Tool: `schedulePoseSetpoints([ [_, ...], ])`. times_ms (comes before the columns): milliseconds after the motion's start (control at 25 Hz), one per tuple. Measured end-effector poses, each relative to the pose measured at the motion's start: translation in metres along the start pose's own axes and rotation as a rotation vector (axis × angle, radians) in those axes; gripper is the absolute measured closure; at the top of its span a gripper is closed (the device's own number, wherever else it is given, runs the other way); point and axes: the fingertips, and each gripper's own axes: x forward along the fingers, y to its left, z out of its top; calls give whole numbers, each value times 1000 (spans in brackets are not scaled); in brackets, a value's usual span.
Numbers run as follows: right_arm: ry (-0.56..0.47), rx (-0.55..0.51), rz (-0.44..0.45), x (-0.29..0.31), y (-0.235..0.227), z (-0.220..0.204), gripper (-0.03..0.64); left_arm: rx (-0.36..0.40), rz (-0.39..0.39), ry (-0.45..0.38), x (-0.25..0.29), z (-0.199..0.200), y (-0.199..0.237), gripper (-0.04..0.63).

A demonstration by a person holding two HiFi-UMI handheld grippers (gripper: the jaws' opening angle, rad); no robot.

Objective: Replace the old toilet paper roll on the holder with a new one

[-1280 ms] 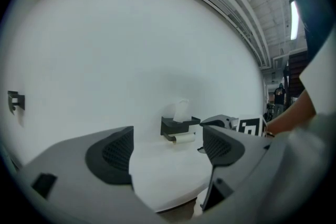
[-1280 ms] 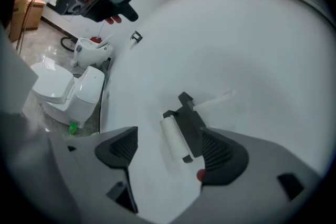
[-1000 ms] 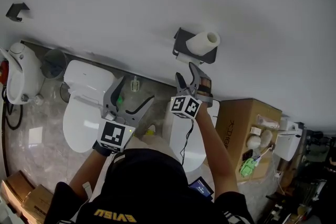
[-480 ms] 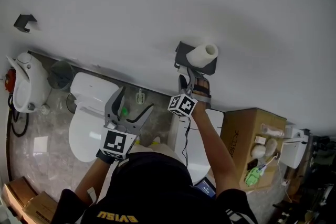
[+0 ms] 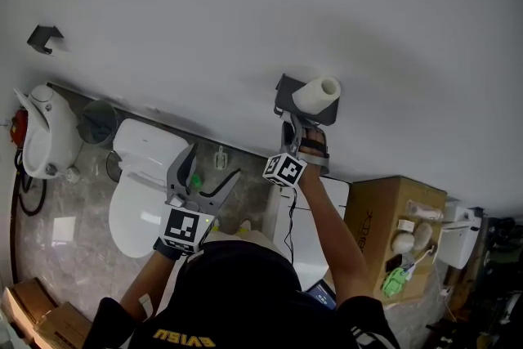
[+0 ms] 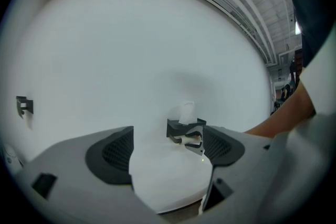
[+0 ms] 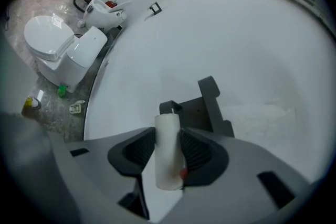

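A black wall holder (image 5: 285, 91) carries a white roll (image 5: 317, 93) on its top shelf. Under the shelf, on the holder's bar (image 7: 167, 108), hangs a slim, nearly used-up white roll (image 7: 168, 157). My right gripper (image 5: 292, 123) reaches up to it. Its jaws have just been closing and are now shut on this slim roll, one pad on each side (image 7: 169, 139). The slim roll is hidden in the head view. My left gripper (image 5: 214, 162) hangs lower left, open and empty, facing the wall (image 6: 168, 152), with the holder (image 6: 185, 128) seen between its fingers.
Below stand a white toilet (image 5: 143, 184), a grey bin (image 5: 98, 120) and a white fixture (image 5: 45, 135) at the far left. A second toilet (image 5: 315, 229) sits under my right arm. A cardboard box (image 5: 392, 212) with small items is at the right. A black hook (image 5: 45, 37) is on the wall.
The right gripper has moved up to the holder's underside, and its jaws stand narrower than before. The left gripper has stayed about where it was.
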Motion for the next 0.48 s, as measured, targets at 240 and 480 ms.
schedulePoseSetpoints([
  [240,4,-30,-4,-3,-1,-1,463,-9,2,0,1,-1,2,175],
  [480,18,-31,-9,-6,-3,-4,465,-6,-3,-17,1,4,3,175],
])
